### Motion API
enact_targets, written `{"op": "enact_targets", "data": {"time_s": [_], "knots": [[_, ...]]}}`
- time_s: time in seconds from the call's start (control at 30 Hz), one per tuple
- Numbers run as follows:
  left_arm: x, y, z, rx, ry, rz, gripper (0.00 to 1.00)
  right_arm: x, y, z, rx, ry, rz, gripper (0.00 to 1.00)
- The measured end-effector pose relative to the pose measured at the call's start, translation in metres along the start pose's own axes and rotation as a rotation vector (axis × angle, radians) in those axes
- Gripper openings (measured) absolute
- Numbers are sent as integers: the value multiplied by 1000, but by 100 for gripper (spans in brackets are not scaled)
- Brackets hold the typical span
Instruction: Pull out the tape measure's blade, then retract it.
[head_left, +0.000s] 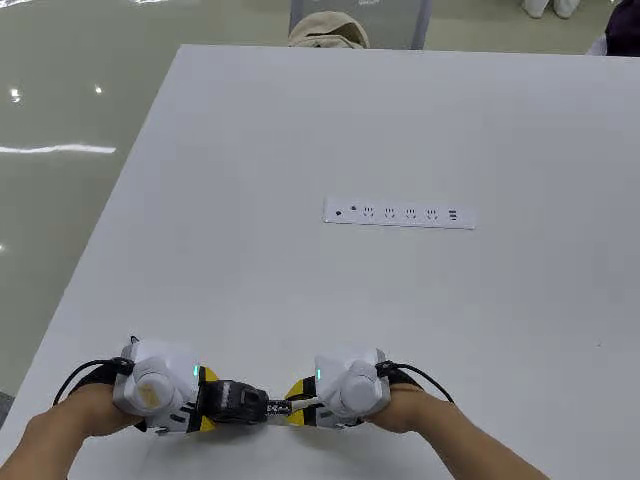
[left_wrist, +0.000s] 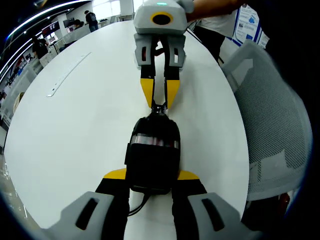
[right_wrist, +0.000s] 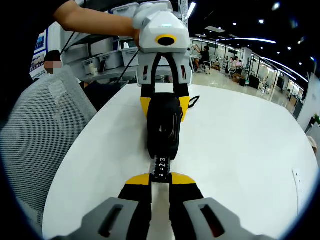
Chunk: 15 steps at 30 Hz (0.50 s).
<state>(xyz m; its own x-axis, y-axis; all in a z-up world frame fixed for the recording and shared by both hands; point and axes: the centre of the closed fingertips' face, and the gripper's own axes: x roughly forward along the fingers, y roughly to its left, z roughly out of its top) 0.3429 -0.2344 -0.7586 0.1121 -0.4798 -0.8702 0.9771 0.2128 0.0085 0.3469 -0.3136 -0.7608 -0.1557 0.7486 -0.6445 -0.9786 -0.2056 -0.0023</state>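
Note:
A black tape measure (head_left: 237, 402) is held just above the white table near its front edge. My left gripper (head_left: 205, 402) is shut on its case (left_wrist: 152, 152), yellow fingertips pressed against both sides. A short stretch of blade (right_wrist: 160, 168), with the numbers 2 and 3 showing, sticks out of the case (right_wrist: 164, 126). My right gripper (head_left: 296, 405) is shut on the blade's end (left_wrist: 159, 106), facing the left gripper (right_wrist: 165, 107) head-on. In the left gripper view the right gripper (left_wrist: 159, 94) closes on the tip right at the case's mouth.
A white power strip (head_left: 399, 213) lies flat in the middle of the table (head_left: 300, 150). A grey mesh chair (left_wrist: 280, 125) stands close to the table's near edge. Beyond the far edge sits a beige item (head_left: 328, 30) by a chair.

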Motion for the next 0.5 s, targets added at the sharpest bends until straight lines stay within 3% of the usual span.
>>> {"op": "enact_targets", "data": {"time_s": [0.5], "knots": [[0,0,-1,-3,-2,-2,28,-5,0,-2,-1,5,1,10]]}}
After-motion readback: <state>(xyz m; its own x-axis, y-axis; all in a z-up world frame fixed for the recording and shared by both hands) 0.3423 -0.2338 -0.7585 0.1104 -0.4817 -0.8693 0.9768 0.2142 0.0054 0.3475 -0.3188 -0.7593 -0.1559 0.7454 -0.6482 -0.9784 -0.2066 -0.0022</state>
